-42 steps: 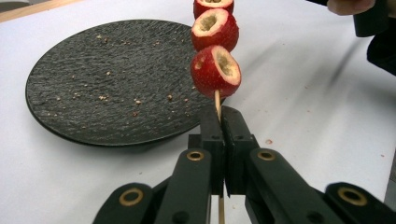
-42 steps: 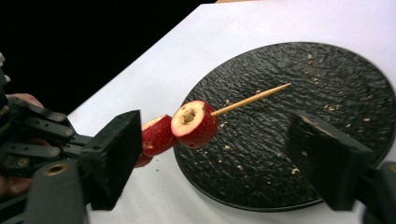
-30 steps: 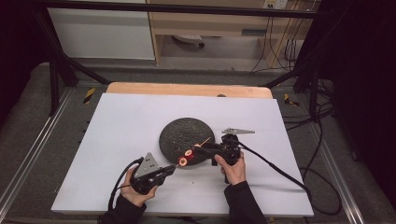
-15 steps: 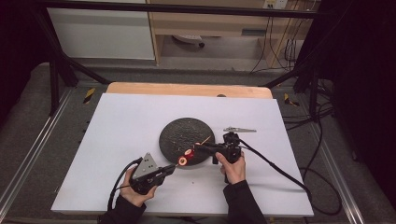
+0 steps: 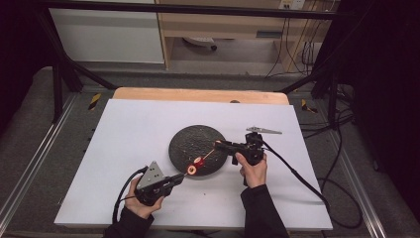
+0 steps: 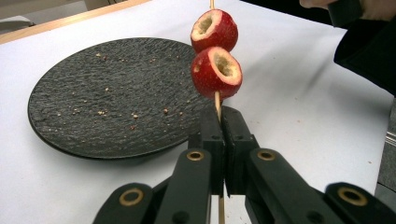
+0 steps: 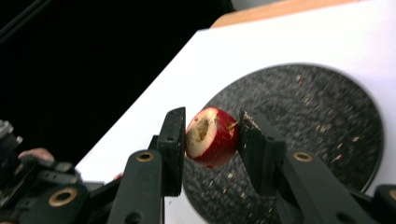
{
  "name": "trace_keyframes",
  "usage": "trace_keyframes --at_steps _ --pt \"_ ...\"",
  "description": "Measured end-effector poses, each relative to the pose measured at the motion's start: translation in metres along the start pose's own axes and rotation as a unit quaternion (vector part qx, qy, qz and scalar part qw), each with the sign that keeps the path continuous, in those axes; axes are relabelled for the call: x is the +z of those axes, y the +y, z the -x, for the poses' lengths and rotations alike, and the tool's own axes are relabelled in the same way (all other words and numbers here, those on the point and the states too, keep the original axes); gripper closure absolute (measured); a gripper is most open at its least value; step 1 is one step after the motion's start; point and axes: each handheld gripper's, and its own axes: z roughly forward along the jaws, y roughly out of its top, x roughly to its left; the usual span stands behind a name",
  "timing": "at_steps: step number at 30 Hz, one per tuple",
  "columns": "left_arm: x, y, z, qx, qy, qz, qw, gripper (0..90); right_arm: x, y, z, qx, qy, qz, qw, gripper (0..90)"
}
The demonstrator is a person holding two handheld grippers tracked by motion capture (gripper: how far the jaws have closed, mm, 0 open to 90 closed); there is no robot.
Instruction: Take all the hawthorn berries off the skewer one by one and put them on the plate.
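Note:
A thin wooden skewer (image 6: 217, 100) carries two red cored fruits (image 6: 216, 72), and my left gripper (image 6: 223, 114) is shut on its lower end. From above, this left gripper (image 5: 179, 178) is at the plate's near edge, with the skewer slanting up to the right over the plate. My right gripper (image 7: 211, 117) has just closed on a third red fruit (image 7: 208, 142); both pads press on it and the skewer tip pokes from its side. From above, the right gripper (image 5: 218, 145) is at the skewer's far end. The black textured plate (image 5: 198, 139) holds only crumbs.
A white sheet (image 5: 124, 134) covers the table, with a wooden edge (image 5: 198, 94) along the back. The right gripper's cable (image 5: 302, 181) trails off to the right. Black frame bars (image 5: 59, 64) and a shelf stand beyond the table.
The right gripper's jaws have closed on the fruit at the skewer's tip. That hand has shifted slightly away from me and up. The left hand has stayed put.

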Motion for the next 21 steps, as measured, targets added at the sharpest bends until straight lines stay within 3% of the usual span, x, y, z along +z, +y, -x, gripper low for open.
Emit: trace_keyframes --at_steps 14,21 --pt "-0.006 0.0 -0.009 -0.013 0.006 0.004 0.9999 88.3 -0.018 0.029 0.016 -0.009 -0.055 0.04 0.9977 63.9" --pt "-0.014 0.0 -0.021 -0.035 0.014 0.015 0.9992 88.3 0.001 0.02 0.021 -0.022 -0.069 0.008 0.9973 63.9"
